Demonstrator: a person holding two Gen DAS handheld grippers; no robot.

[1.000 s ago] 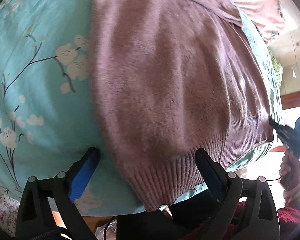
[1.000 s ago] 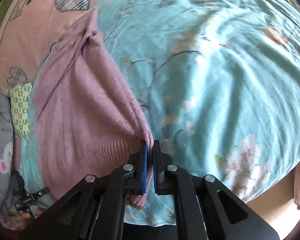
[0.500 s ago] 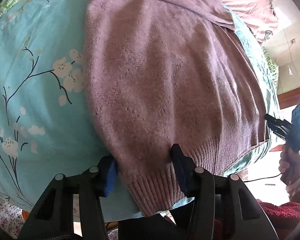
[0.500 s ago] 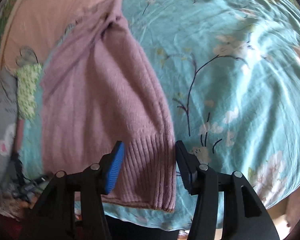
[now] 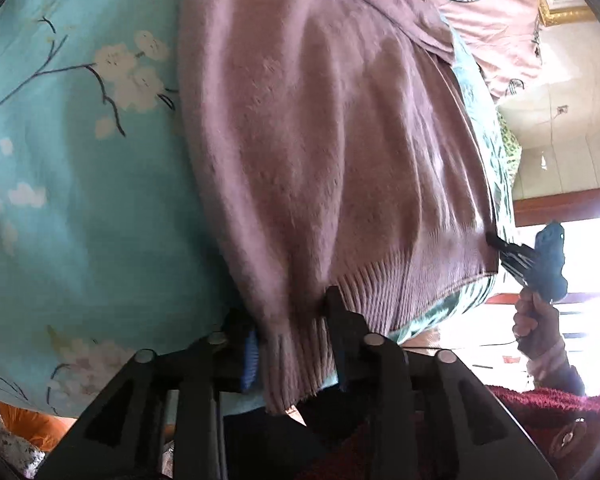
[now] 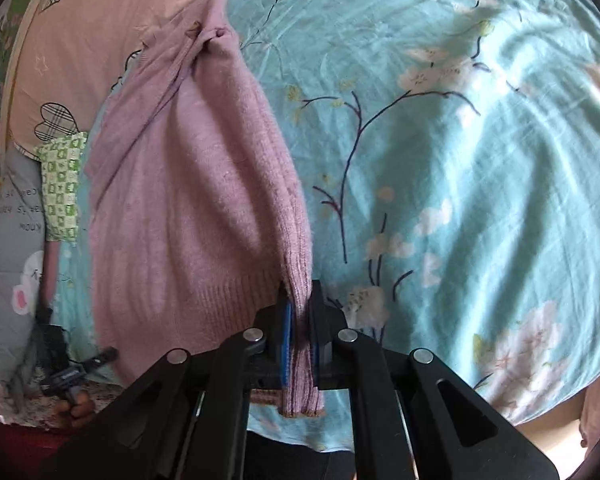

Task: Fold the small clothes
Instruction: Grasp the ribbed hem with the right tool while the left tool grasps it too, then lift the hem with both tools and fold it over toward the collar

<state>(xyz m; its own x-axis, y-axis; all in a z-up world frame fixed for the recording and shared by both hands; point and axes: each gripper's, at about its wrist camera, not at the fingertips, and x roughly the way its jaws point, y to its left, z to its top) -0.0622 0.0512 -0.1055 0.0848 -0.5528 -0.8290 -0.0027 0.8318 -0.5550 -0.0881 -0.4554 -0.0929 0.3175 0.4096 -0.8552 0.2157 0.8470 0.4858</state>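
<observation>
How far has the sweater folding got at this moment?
Done: the sweater lies spread on the floral sheet. In hand: both claws have just closed on the ribbed hem, left claw on one corner, right claw on the other. Left: no fold shows yet.

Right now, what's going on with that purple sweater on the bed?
A person is folding the sweater, which lies flat on a turquoise flowered bedsheet, using a hand-held gripper in each hand. The right gripper has just been closing and now pinches one corner of the ribbed hem. The left gripper has also just been closing and squeezes the other hem corner between its fingers. The sweater is not yet lifted or folded over. Pillows sit at the far end.
</observation>
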